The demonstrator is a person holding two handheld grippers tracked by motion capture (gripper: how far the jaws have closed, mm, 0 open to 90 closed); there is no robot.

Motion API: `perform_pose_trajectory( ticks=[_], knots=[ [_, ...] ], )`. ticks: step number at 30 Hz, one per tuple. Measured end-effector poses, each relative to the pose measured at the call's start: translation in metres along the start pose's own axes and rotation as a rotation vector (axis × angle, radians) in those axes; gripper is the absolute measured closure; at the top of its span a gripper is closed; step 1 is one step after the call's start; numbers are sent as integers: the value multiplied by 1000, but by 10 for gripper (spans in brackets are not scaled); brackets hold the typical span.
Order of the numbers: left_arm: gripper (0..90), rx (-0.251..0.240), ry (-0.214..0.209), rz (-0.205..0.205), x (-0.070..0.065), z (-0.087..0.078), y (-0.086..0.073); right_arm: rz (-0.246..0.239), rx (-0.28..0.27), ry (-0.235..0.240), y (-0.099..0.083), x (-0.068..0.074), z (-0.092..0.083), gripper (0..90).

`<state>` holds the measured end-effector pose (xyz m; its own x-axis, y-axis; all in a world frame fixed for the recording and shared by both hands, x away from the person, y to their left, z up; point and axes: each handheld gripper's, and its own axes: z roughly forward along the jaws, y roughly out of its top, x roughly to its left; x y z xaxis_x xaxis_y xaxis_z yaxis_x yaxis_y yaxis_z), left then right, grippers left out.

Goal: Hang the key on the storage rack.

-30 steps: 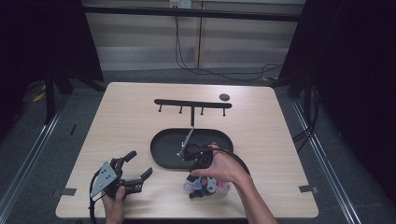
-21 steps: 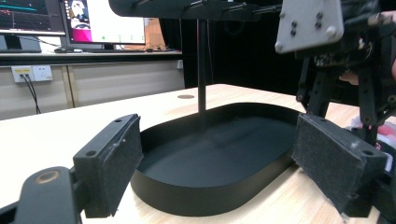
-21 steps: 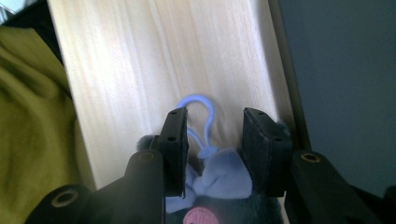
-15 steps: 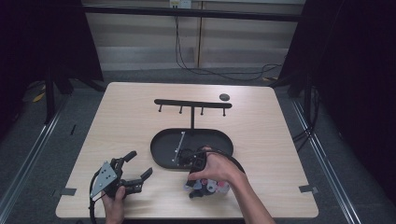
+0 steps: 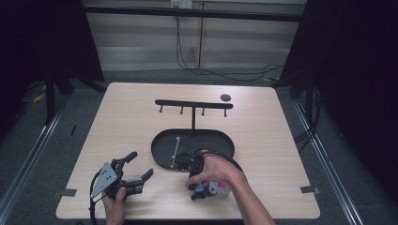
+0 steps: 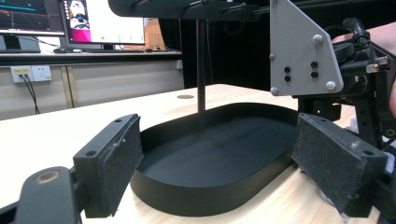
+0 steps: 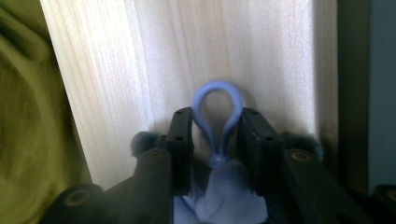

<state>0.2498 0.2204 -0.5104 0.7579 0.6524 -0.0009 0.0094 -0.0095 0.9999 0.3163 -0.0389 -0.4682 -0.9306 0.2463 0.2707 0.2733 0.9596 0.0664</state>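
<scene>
My right gripper (image 7: 217,126) points down at the table near its front edge. A blue plastic loop (image 7: 217,86) on a pale blue soft piece (image 7: 226,191) stands between its pads, which press on both sides of the loop; the jaws have just been closing. In the high view a hand holds this gripper (image 5: 199,191) over a small heap of pink, blue and white items (image 5: 213,188), just in front of the black oval tray (image 5: 157,149). My left gripper (image 5: 142,164) rests open at the front left, and its pads (image 6: 114,161) frame the tray wall (image 6: 210,198).
A black rack with hooks (image 5: 192,104) rises from the back of the tray on a thin post (image 6: 201,70). A thin metal rod (image 5: 176,151) lies in the tray. A small dark disc (image 5: 225,97) sits at the far right. Screens stand beyond the table.
The right hand has moved from the tray's front rim toward the near table edge and down onto the coloured items. The left gripper has stayed where it was.
</scene>
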Motion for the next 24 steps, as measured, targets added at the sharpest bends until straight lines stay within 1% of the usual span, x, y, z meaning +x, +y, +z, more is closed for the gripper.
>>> perform_pose_trajectory(
  ticks=[2,4,5,6,7,10,13,15,17,19,20,22,24],
  knots=[
    [155,0,0,-1,0,0,0,-3,8,-4,0,0,0,725],
    [155,0,0,0,0,0,0,-4,12,2,-1,1,1,751],
    [155,0,0,-1,0,0,0,-7,27,9,-1,1,1,779],
    [155,0,3,-3,0,0,0,-8,30,11,-1,1,2,791],
    [155,-1,3,-4,0,0,0,-7,33,22,-1,1,2,813],
    [155,-1,2,-4,0,0,0,-10,42,25,-2,2,3,844],
    [155,0,0,-1,0,0,0,-10,41,28,-2,1,3,851],
    [155,-1,2,-3,0,0,0,-14,32,18,-3,0,1,854],
    [155,0,0,-1,0,0,0,-8,19,14,-4,1,-3,856],
    [155,0,-2,0,0,0,0,-6,6,4,-5,2,-11,856],
    [155,1,-2,-2,0,0,0,-6,6,4,-5,2,-11,856],
    [155,-1,1,-2,0,0,0,-11,6,-11,-6,4,-18,857],
    [155,0,-1,-1,0,0,0,-7,7,-11,-7,4,-17,856]
  ],
)
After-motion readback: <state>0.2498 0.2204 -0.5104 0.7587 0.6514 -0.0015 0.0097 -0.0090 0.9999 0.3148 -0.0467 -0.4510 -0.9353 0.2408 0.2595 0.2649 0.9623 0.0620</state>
